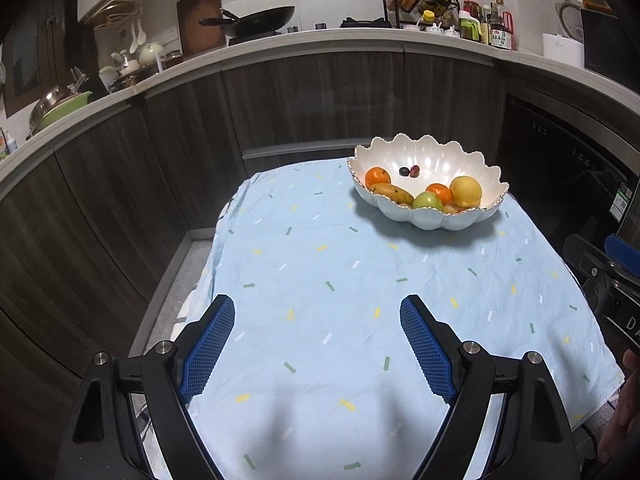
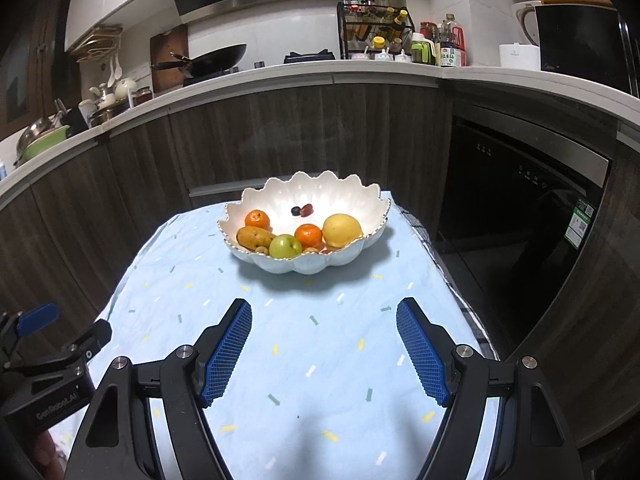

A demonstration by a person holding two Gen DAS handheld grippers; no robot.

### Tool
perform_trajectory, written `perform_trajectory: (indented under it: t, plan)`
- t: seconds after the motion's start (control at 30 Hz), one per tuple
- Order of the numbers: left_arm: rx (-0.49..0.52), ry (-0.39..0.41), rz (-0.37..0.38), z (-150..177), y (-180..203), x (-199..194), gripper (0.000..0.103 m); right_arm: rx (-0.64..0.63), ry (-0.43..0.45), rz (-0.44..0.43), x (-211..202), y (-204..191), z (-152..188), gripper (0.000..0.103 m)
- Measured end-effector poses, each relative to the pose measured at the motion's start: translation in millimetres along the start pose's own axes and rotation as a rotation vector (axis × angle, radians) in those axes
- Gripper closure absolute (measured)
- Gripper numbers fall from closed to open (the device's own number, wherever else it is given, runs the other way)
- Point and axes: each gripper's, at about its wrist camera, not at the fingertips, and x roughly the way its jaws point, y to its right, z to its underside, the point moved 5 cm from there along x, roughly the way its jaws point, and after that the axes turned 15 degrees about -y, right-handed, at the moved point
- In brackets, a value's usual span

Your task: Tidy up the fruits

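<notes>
The left claw (image 1: pixel 317 346) hangs with its blue ridged pads spread wide over the pale blue patterned cloth (image 1: pixel 320 280) on the worktop, nothing between them. Its own camera puts the white scalloped ceramic bowl (image 1: pixel 430 216) up and to the right, near the cloth's far edge. Inside lie two oranges, the left one (image 1: pixel 377 176) and the right one (image 1: pixel 439 192), with a speckled yellow-brown pear (image 1: pixel 390 193), a green apple (image 1: pixel 427 201), a large yellow citrus fruit (image 1: pixel 465 191) and two small dark grapes (image 1: pixel 409 171). Only this view catches the cloth's near right corner and a hand (image 1: pixel 624 408) at the frame edge. The right claw (image 2: pixel 324 350) is likewise wide and empty, pointing almost straight at the bowl (image 2: pixel 316 262). Only its camera shows the black oven door (image 2: pixel 520 216) on the right and the left claw's black body (image 2: pixel 48 364) at the far left.
</notes>
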Motion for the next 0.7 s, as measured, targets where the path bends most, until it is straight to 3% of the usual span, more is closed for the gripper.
perform_trajectory:
  t: [0.7]
  plan:
    - [-0.028,0.06,-0.02,15.5,-8.4,-22.5,0.018,-0.001,0.056,0.007,-20.4,-2.6,5.9,0.027]
